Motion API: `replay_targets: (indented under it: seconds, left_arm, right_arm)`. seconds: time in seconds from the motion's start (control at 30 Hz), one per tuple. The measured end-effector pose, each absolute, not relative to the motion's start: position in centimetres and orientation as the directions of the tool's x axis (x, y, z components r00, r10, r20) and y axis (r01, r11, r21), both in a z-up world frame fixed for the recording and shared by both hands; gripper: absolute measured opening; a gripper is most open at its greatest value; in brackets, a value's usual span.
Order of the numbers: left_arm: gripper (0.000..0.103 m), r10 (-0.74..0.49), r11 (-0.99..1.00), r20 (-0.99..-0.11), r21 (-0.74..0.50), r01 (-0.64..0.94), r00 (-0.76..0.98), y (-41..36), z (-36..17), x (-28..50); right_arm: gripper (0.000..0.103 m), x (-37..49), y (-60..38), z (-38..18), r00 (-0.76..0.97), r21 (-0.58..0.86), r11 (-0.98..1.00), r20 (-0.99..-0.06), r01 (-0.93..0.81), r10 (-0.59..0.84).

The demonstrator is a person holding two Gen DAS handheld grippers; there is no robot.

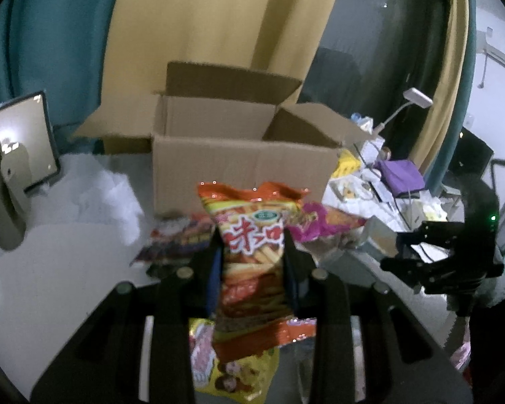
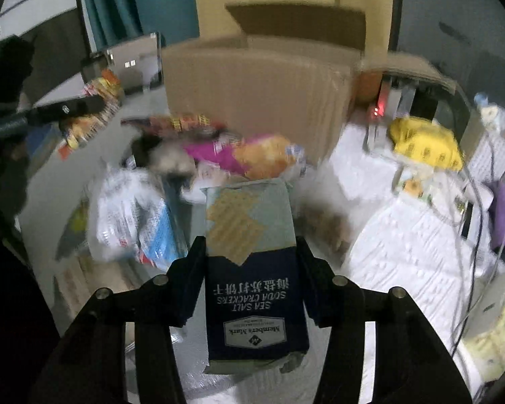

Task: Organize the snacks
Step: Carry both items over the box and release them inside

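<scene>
Your left gripper [image 1: 252, 249] points forward and somewhat downward toward the open cardboard box [image 1: 242, 165], which stands at twelve o'clock in the left wrist view. Its jaws are clamped on an orange snack bag [image 1: 252, 232], both fingers pressing the bag's sides; the bag stands upright between them, its crimped top edge overlapping the box's front wall. Under the gripper, at six o'clock, a yellow snack packet [image 1: 232, 370] lies on the white table [image 1: 50, 269]. More snacks lie in front of the box: a dark red packet [image 1: 175, 239] at about ten o'clock from the gripped bag, and a magenta packet [image 1: 316, 225] at two o'clock.

Your right gripper [image 2: 250, 252] tilts more steeply downward. Its jaws grip a dark blue box of soda crackers [image 2: 252, 269], fingers against both long sides, the printed text upside down to the camera. No earlier picture is given, so take that as the state only. Past the cracker box at twelve o'clock sit the magenta packet and the cardboard box. A white-and-blue bag [image 2: 134, 215] lies at nine o'clock. In the left wrist view, your right gripper appears at three o'clock, dark and blurred.
</scene>
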State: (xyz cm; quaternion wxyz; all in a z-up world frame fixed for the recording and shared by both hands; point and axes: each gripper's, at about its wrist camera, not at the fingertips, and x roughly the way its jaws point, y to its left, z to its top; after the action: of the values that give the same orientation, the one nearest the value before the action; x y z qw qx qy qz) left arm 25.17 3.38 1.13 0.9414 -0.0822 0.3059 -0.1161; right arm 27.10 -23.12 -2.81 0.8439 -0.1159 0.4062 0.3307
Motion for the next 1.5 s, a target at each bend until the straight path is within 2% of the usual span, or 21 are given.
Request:
replay_targets:
  seconds: [0.57, 1.2, 1.37, 1.4, 1.5]
  left_arm:
    - [0.032, -0.263, 0.962, -0.492, -0.199, 0.187, 0.830, 4.5, 4.6, 31.4]
    - [0.032, -0.233, 0.963, -0.492, -0.238, 0.128, 0.839, 7.2, 6.3, 41.0]
    - [0.033, -0.235, 0.961, -0.531, -0.252, 0.114, 0.814, 7.5, 5.8, 43.7]
    - [0.034, -0.241, 0.961, -0.547, -0.252, 0.116, 0.802, 7.5, 5.5, 44.2]
    - [0.059, -0.235, 0.960, -0.557, -0.264, 0.098, 0.797, 7.9, 5.2, 44.8]
  right_arm:
    - [0.053, 33.4, -19.7, 3.6, 0.591, 0.080, 0.804, -0.636, -0.589, 0.496]
    - [0.053, 44.4, -13.0, 4.7, 0.614, 0.119, 0.827, -0.614, -0.549, 0.496]
    - [0.053, 46.7, -11.3, 4.9, 0.612, 0.108, 0.826, -0.620, -0.554, 0.491]
    - [0.054, 47.0, -11.0, 4.9, 0.614, 0.104, 0.827, -0.619, -0.553, 0.489]
    - [0.054, 48.0, -10.2, 5.0, 0.631, 0.102, 0.843, -0.617, -0.529, 0.470]
